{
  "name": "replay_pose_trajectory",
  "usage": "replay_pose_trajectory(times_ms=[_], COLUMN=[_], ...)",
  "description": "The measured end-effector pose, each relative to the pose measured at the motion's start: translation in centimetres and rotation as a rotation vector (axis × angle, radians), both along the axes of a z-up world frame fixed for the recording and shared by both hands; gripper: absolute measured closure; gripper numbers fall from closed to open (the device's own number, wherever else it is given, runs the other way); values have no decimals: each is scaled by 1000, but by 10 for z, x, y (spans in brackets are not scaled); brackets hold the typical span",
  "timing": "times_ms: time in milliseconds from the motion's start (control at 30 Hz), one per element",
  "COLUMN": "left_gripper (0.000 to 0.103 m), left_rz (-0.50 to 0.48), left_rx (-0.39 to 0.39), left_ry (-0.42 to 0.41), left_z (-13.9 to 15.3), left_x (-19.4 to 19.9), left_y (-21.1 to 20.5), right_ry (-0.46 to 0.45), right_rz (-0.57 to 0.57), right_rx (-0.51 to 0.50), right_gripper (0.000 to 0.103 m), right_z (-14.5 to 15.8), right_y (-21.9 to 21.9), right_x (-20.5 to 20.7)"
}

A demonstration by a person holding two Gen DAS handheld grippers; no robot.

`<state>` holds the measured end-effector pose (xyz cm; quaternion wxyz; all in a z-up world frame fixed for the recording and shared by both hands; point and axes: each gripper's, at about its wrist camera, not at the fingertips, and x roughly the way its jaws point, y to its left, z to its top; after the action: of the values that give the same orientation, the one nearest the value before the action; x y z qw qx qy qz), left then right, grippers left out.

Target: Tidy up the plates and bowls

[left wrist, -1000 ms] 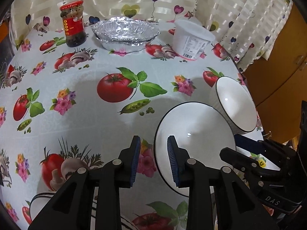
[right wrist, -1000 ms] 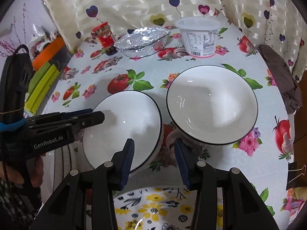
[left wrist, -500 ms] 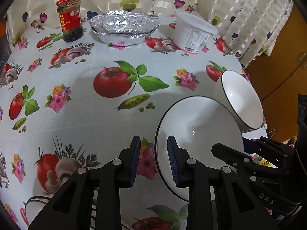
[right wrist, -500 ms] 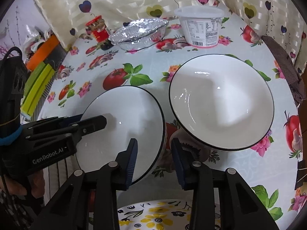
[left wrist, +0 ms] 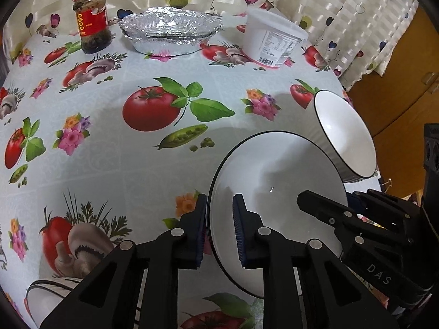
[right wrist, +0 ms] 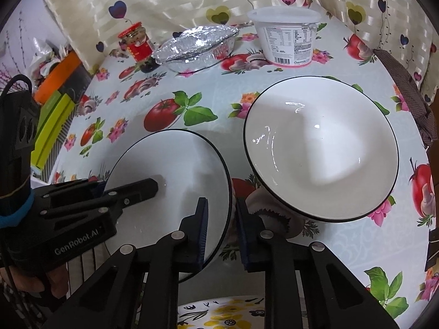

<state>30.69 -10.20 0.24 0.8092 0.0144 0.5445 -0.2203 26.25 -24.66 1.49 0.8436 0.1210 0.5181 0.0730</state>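
Observation:
A white bowl with a black rim (left wrist: 274,170) (right wrist: 170,170) sits near the table's front. My left gripper (left wrist: 219,219) straddles its left rim, its jaws closing with the bowl wall between the pads. My right gripper (right wrist: 222,219) straddles the opposite rim, jaws closing the same way; it also shows in the left wrist view as the right gripper (left wrist: 323,208). The left gripper (right wrist: 131,189) reaches into the bowl from the left. A second white bowl (left wrist: 345,134) (right wrist: 321,148) stands just right of the first one.
At the back stand a red-lidded jar (left wrist: 92,22), a foil tray (left wrist: 170,30) and a white tub (left wrist: 271,38). A flowered plate (right wrist: 219,312) lies below my right gripper, striped crockery (left wrist: 44,293) at the front left. Green and orange boxes (right wrist: 52,128) line the left edge.
Both pairs of jaws have narrowed onto the near bowl's rim. Both cameras have crept slightly closer to the bowls.

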Motion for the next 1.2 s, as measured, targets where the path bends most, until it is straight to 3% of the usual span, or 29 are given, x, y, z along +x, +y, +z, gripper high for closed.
replay_pose_trajectory(times_ms=[233,500,1200], left_gripper=[91,91,91], left_rz=[12,26,42], left_rx=[10,-33,-88], left_ry=[0,-14,-87], left_z=[0,8,48], left_x=[1,-2,-20], left_y=[2,7,14], right_ry=[4,5,-42], right_rz=[-9,-50,-78], right_rx=[-1,-8,55], right_gripper=[84,91,91], right_z=[-1,1,38], right_y=[0,-1,-3], right_x=[0,1,-15])
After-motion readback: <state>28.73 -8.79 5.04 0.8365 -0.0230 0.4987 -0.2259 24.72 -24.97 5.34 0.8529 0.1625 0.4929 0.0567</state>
